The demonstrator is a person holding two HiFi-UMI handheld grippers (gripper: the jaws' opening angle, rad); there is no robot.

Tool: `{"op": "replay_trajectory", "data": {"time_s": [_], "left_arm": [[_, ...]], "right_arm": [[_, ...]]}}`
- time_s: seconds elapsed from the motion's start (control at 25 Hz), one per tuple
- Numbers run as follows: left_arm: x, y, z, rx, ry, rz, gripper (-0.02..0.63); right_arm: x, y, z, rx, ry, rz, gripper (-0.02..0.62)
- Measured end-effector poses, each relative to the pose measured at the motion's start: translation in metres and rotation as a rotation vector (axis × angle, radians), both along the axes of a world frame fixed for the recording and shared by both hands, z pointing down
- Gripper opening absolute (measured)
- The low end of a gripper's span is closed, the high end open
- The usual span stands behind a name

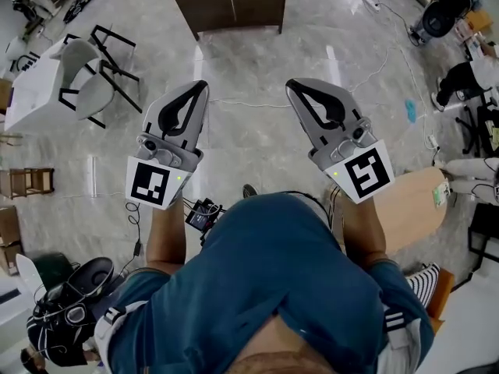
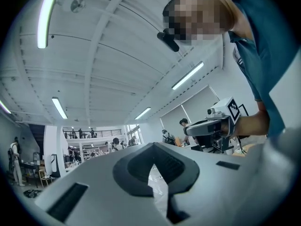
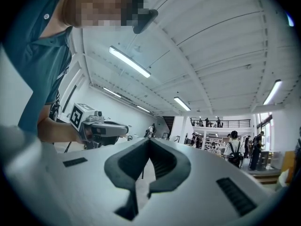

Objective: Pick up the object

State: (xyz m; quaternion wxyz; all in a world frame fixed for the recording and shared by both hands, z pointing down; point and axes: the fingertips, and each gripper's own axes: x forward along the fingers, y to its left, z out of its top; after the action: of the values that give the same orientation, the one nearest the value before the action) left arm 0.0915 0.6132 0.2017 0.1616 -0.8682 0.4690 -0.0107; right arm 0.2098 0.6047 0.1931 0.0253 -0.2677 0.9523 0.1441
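Note:
My left gripper (image 1: 201, 88) and right gripper (image 1: 293, 86) are held side by side in front of the person's blue shirt, over a grey marble floor (image 1: 249, 142). Both point forward, roughly level. In the left gripper view the jaws of the left gripper (image 2: 153, 145) meet at the tips with nothing between them, and the right gripper (image 2: 188, 129) shows beside it. The right gripper view shows the right gripper (image 3: 149, 140) shut and empty too, with the left gripper (image 3: 125, 128) alongside. No object to pick up stands out in any view.
A dark wooden cabinet (image 1: 230, 2) stands ahead. A white table (image 1: 35, 92) with chairs (image 1: 97, 76) is at the left. A round wooden seat (image 1: 413, 205) is close on the right, cables (image 1: 374, 68) cross the floor, and a black bag (image 1: 66, 310) lies lower left. People stand far off.

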Motion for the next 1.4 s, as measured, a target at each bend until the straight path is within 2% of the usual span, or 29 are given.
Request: {"op": "replay_trajectory", "data": {"time_s": [0.36,0.72,0.96,1.12,1.24,1.4], "left_arm": [[-0.021,-0.049,0.008,-0.01,0.018,-0.005,0.002],[-0.023,-0.137,0.004,-0.007,0.005,-0.095,0.002],[-0.01,-0.198,0.009,-0.003,-0.003,-0.151,0.002],[-0.01,-0.237,-0.001,0.037,0.01,-0.153,0.002],[-0.023,-0.262,0.011,-0.025,-0.009,-0.166,0.002],[-0.047,-0.293,0.014,-0.042,-0.008,-0.153,0.002]], "right_arm": [[-0.02,-0.051,0.005,-0.011,0.021,-0.005,0.014],[-0.022,-0.15,0.002,-0.004,0.006,-0.094,0.014],[-0.011,-0.213,0.009,-0.008,0.002,-0.15,0.014],[-0.015,-0.256,0.011,-0.012,0.002,-0.166,0.014],[-0.027,-0.281,0.014,-0.036,-0.007,-0.172,0.014],[-0.049,-0.311,0.019,-0.05,0.011,-0.155,0.014]]}}
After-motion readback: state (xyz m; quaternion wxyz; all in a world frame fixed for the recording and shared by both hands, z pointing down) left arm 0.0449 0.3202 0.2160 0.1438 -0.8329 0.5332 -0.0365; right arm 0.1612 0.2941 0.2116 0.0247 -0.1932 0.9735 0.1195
